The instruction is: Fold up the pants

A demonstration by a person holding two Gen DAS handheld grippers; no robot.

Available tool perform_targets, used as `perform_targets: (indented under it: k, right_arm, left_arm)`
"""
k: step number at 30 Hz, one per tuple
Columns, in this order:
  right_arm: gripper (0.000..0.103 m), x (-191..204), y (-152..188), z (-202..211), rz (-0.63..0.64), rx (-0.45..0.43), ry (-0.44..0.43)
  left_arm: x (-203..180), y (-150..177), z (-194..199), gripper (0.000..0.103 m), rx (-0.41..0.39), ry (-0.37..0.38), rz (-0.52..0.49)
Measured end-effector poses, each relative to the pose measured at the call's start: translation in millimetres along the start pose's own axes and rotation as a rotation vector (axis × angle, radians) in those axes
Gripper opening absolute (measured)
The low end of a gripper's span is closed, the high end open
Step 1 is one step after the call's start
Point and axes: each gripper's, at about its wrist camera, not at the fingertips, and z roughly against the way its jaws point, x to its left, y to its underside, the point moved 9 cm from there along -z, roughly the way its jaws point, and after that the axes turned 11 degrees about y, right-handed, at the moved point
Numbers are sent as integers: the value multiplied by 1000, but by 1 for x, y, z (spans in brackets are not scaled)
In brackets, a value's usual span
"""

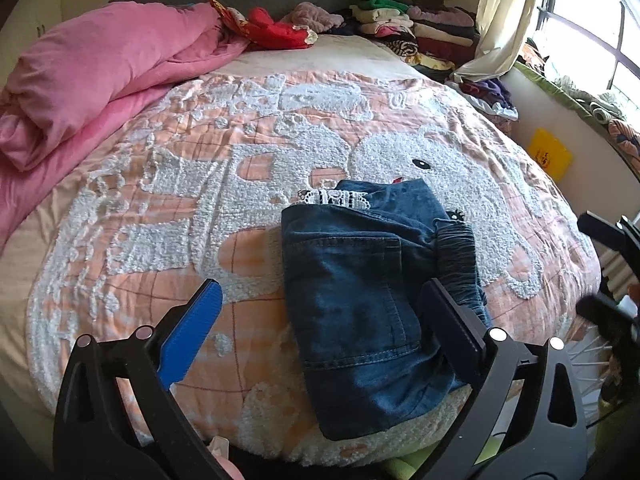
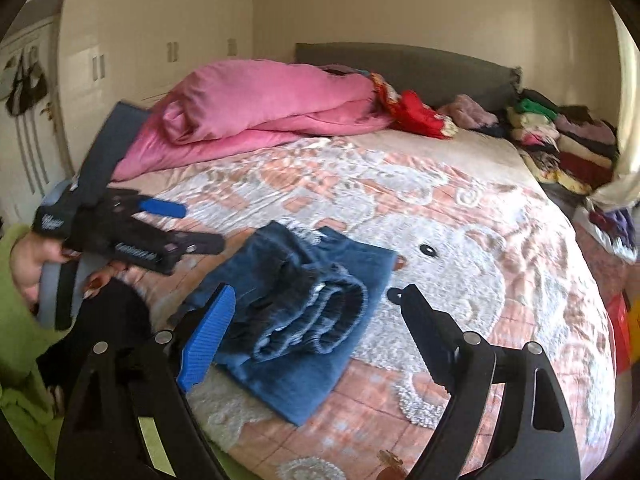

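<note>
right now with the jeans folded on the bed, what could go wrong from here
The folded jeans lie near the bed's front edge; a nudge might slide them off. The elastic waistband sits loosely on top and may unroll. Both the left gripper and the right gripper are open, so nothing holds the fold.

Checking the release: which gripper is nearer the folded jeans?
Likely the right gripper: its open fingers flank the folded jeans' rolled end. The left gripper, also open, sits off their far side.
</note>
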Motion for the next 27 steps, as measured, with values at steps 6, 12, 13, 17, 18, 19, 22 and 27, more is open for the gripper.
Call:
perform_targets:
  k: [6,12,13,17,18,19,22,27]
  right_arm:
    - [84,-19,4,-16,-60,48,60]
    - [84,-33,18,-40,-108,126,100]
    - [84,-33,22,-45,-112,147,95]
    - [82,-30,36,-67,-132,214,68]
    - [80,-29,38,-71,-140,225,60]
    - [74,-29,40,-76,-149,239,53]
    - [65,-29,51,-95,-176,301,36]
    - [59,-21,57,-113,-209,343,-41]
  left_arm:
    - [10,8,-9,93,18,-8,29]
    - [19,18,-21,93,44,-9,62]
    - [19,19,-23,93,46,-8,64]
    - [19,23,-33,93,60,12,76]
    - [19,24,-35,93,63,16,75]
    - [18,24,-37,93,65,17,75]
    - [18,26,-47,93,77,18,72]
    - [17,28,-61,93,92,14,59]
